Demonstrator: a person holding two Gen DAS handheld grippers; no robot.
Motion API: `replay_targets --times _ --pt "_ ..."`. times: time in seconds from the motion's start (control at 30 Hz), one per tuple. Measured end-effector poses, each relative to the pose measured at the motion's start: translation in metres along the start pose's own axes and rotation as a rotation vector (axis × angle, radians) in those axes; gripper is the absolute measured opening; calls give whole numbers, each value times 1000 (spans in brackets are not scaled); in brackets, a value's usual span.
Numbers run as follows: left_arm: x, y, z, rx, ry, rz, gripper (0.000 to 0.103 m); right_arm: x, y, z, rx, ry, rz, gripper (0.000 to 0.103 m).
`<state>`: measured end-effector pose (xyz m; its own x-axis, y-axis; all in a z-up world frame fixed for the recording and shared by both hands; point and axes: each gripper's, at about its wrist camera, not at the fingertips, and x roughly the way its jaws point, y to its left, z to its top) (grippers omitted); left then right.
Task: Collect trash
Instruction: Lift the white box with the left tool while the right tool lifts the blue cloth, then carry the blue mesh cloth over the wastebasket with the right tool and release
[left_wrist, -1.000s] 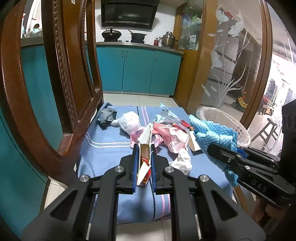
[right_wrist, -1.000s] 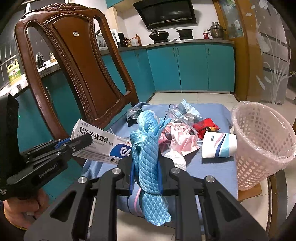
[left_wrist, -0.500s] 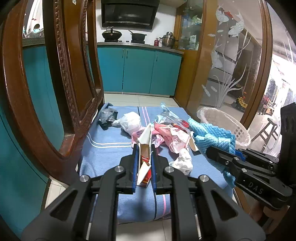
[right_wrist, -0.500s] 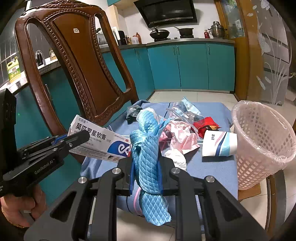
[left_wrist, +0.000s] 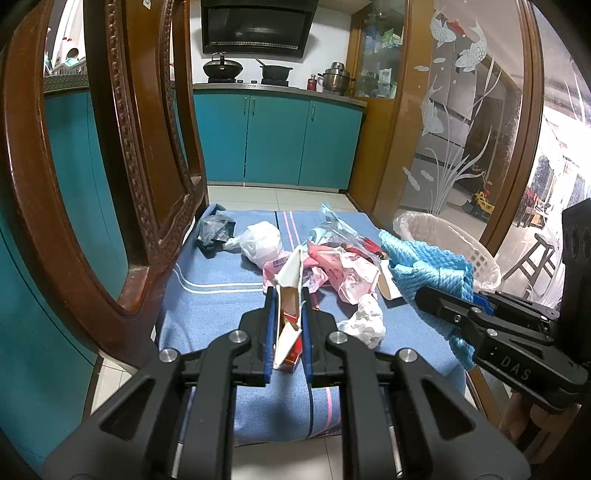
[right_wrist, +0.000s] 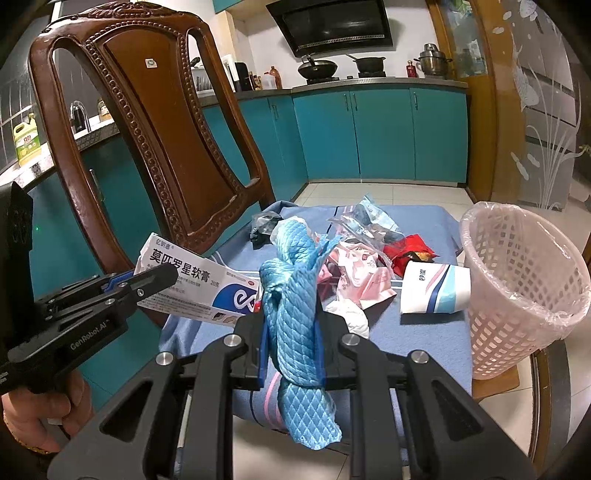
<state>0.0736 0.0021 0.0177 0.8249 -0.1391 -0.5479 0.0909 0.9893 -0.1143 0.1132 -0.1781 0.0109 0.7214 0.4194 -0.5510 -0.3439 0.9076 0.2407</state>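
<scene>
Nothing much has shifted since a moment ago: both hands hang where they were, each one loaded. Left gripper (left_wrist: 287, 308) has its fingers pinched narrow on a flattened white ointment box (right_wrist: 192, 282), printed side showing in the right wrist view, held up off the blue cloth (left_wrist: 207, 295) that covers the chair seat. Right gripper (right_wrist: 290, 325) is clamped on a bunched blue mesh rag (right_wrist: 293, 295), which droops out below the fingers. And the rest of the trash sits waiting on the cloth: pink wrappers (right_wrist: 364, 273), a crumpled white tissue (left_wrist: 364, 321), a paper cup (right_wrist: 436, 290) on its side, a red packet (right_wrist: 408, 249), a clear plastic bag (left_wrist: 258, 243) near the carved chair back (right_wrist: 147, 122). White mesh basket (right_wrist: 524, 280) stands just beside the pile on the right, lined with a thin bag and seemingly empty. My read: two pickups are done, nothing dropped yet, and this pause leaves the rag closest to the basket, so that looks likeliest to go in first.
</scene>
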Motion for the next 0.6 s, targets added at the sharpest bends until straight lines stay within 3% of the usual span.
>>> replay_targets --times 0.33,0.43,0.6 --pt "2 0 -2 4 5 1 13 -10 -16 9 11 -47 -38 20" --pt "1 2 -1 -2 4 -1 13 -22 -47 25 35 -109 -119 20" --pt "1 2 -1 -4 2 0 13 -26 -140 52 192 -176 -294 20"
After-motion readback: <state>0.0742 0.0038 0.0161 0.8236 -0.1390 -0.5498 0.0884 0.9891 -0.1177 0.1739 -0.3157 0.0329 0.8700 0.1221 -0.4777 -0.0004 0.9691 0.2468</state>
